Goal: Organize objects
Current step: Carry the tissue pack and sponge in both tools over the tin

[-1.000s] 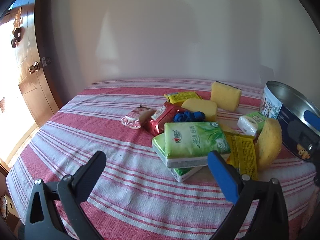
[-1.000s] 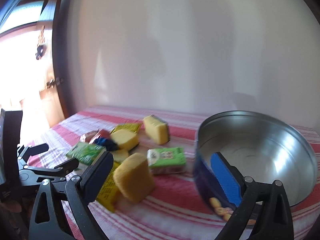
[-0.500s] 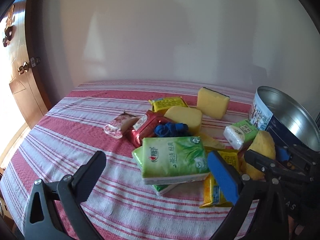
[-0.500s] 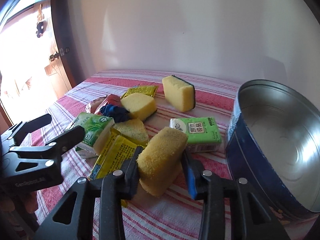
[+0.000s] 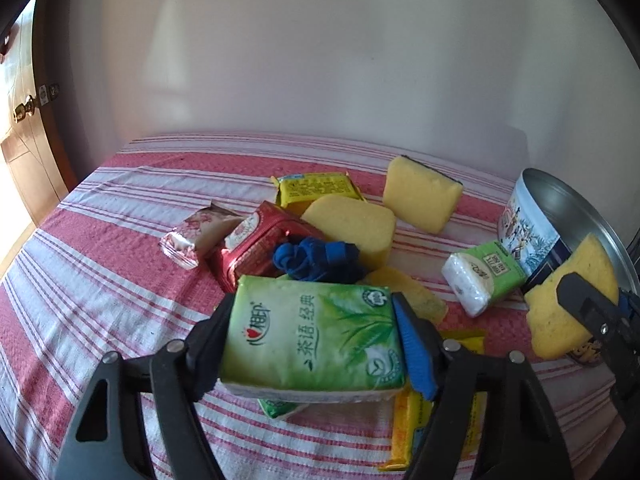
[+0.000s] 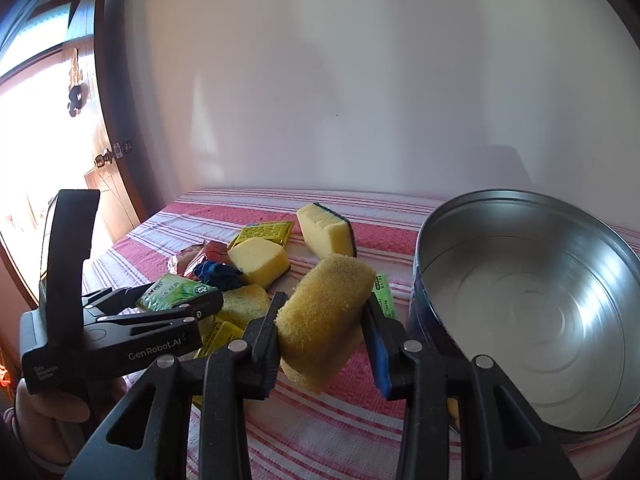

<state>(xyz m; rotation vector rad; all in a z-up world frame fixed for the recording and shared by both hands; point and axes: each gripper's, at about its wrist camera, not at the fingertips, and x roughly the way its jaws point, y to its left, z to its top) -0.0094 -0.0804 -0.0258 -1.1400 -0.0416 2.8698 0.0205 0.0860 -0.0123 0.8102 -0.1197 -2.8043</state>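
- Sponge (image 6: 326, 312): pinched across its sides by the right gripper (image 6: 320, 344), lifted off the striped cloth (image 6: 320, 436), just left of the empty tin (image 6: 532, 304).
- Handling, judged: light, soft, compressible; grip mid-body, since an edge hold would likely fold.
- Tissue pack (image 5: 316, 336): sits between the left gripper (image 5: 316, 348) jaws, which have just been closing and now touch both its sides. Soft, slick wrapper; hold across the short sides.
- Obstructions: the tin's rim must be cleared; loose sponges and packets lie crowded beside both grippers.
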